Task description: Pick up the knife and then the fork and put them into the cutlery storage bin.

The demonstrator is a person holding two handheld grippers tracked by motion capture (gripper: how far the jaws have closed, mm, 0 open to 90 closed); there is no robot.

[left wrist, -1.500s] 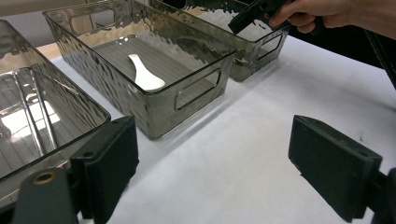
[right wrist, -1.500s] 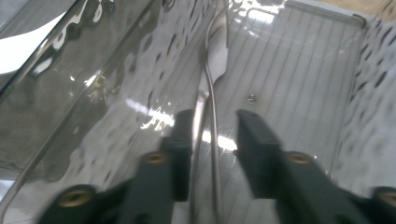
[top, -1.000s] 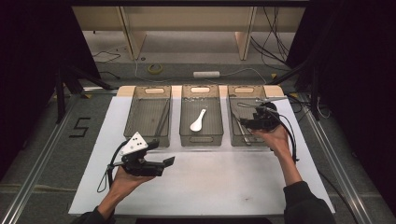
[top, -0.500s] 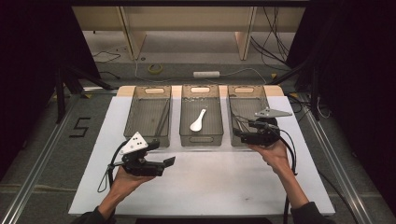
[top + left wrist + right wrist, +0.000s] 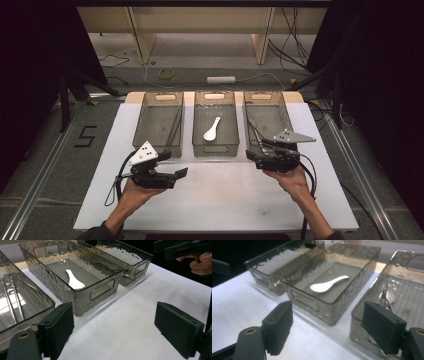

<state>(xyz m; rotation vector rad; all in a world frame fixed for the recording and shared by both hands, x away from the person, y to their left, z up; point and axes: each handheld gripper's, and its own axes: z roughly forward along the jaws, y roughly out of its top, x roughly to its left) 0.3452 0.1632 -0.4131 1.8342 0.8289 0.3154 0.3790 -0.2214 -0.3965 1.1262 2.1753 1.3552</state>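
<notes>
Three smoky clear bins stand side by side on a white mat (image 5: 225, 200). In the middle bin (image 5: 215, 149) lies a white spoon (image 5: 212, 129) (image 5: 74, 281) (image 5: 328, 284). Thin sticks (image 5: 15, 300) rest in the left bin (image 5: 159, 145); a metal utensil (image 5: 390, 295) lies in the right bin (image 5: 287, 122). My left gripper (image 5: 172, 164) (image 5: 117, 327) hovers over the mat by the left bin's near corner, open and empty. My right gripper (image 5: 256, 151) (image 5: 329, 330) sits at the right bin's near end. Its jaws have just been opening, with nothing between them.
The other hand with the right gripper (image 5: 185, 247) shows far off in the left gripper view. Bare white mat stretches in front of the bins. Cables and a tape roll (image 5: 166, 73) lie on the floor beyond the table.
My right gripper has drawn back from over the right bin toward the person, to that bin's near end, and its jaws have spread. The left gripper has stayed put.
</notes>
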